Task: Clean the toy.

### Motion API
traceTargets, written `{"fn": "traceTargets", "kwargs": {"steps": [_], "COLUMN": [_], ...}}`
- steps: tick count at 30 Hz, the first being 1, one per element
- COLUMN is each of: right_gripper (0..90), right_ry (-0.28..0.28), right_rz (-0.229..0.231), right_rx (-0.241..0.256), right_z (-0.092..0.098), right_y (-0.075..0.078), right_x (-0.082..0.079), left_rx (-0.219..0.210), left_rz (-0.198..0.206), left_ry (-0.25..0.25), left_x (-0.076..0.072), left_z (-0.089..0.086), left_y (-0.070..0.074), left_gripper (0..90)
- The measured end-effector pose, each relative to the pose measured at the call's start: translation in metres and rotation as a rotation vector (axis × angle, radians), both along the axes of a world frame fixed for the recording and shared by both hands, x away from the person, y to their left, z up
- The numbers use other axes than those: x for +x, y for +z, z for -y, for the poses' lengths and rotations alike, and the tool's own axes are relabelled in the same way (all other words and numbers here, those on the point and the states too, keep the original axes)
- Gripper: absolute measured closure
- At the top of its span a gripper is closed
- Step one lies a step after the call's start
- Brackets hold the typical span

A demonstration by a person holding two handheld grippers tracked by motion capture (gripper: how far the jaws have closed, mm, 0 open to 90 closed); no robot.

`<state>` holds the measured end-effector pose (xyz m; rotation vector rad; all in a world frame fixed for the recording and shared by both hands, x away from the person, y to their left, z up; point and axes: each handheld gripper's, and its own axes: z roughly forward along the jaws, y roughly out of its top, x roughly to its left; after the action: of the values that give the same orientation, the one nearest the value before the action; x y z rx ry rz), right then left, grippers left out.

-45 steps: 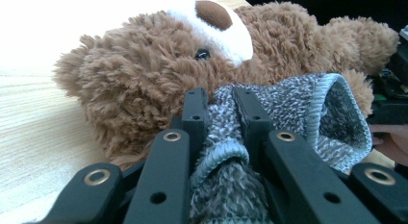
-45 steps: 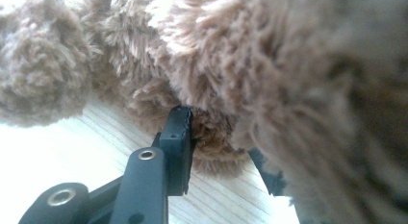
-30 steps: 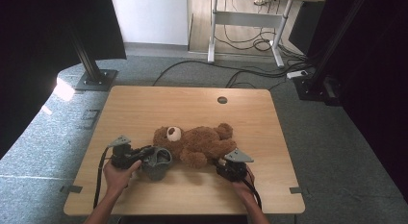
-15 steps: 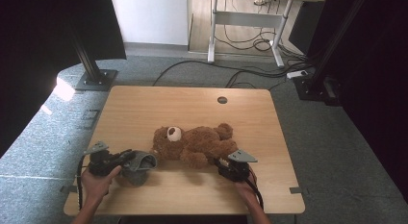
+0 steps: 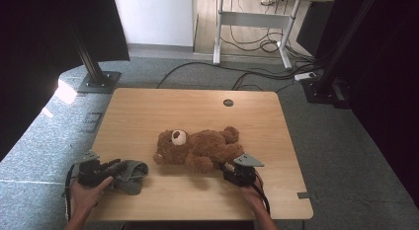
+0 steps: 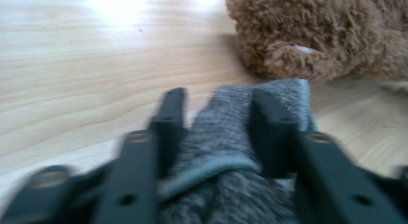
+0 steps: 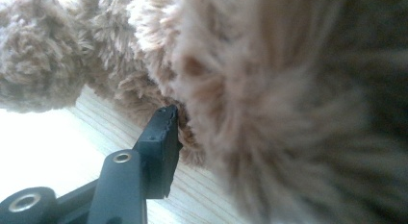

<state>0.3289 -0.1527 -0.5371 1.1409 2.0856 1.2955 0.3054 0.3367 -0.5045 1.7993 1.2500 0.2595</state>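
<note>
The room held a grey carpeted floor (image 5: 346, 141) with cables and a second desk behind, and on the wooden desk (image 5: 148, 111) a brown teddy bear (image 5: 200, 148) lay on its back near the middle, long axis across the desk, head toward the person's left. A grey knitted cloth (image 5: 131, 173) lay crumpled at the near left edge, just beside the bear's head, clamped in the left tongs (image 6: 216, 132). The right tongs (image 5: 228, 172) touched the bear's lower body, fur pressed against one jaw; I could not tell their opening.

The room is dark at the sides, a bright glare shines on the table (image 6: 120, 7), and the close brown teddy bear (image 7: 269, 113) looks blurry.
</note>
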Motion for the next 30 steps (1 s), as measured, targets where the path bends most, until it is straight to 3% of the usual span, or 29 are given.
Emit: {"fn": "traceTargets", "kwargs": {"steps": [2,5,9,16,23,27,30], "right_gripper": [44.8,39.6,34.6,27.5,17.1,17.9,27.0], "right_ry": [0.001,-0.011,-0.025,-0.036,-0.035,-0.041,0.007], "right_rz": [0.001,-0.004,-0.003,0.019,0.087,0.104,0.08], "right_rx": [0.002,0.01,0.022,0.078,0.125,0.14,0.132], "right_z": [0.001,0.004,0.012,0.028,0.035,0.037,0.029], "right_y": [0.0,0.002,0.005,0.014,0.041,0.054,0.057], "right_x": [0.0,-0.001,-0.006,-0.018,-0.028,-0.016,0.0], "left_rx": [0.041,0.035,0.001,-0.029,0.022,0.022,0.021], "left_rz": [0.019,0.06,0.103,0.109,0.09,0.033,0.002], "left_ry": [0.002,0.009,-0.048,-0.146,-0.21,-0.214,-0.208], "left_x": [0.001,-0.001,-0.007,-0.003,0.016,0.039,0.053], "left_z": [0.002,-0.002,-0.002,0.031,0.091,0.115,0.129], "left_y": [0.005,0.017,0.038,0.047,0.042,0.03,0.02], "left_gripper": [32.7,14.5,8.4,8.6,14.3,15.8,21.6]}}
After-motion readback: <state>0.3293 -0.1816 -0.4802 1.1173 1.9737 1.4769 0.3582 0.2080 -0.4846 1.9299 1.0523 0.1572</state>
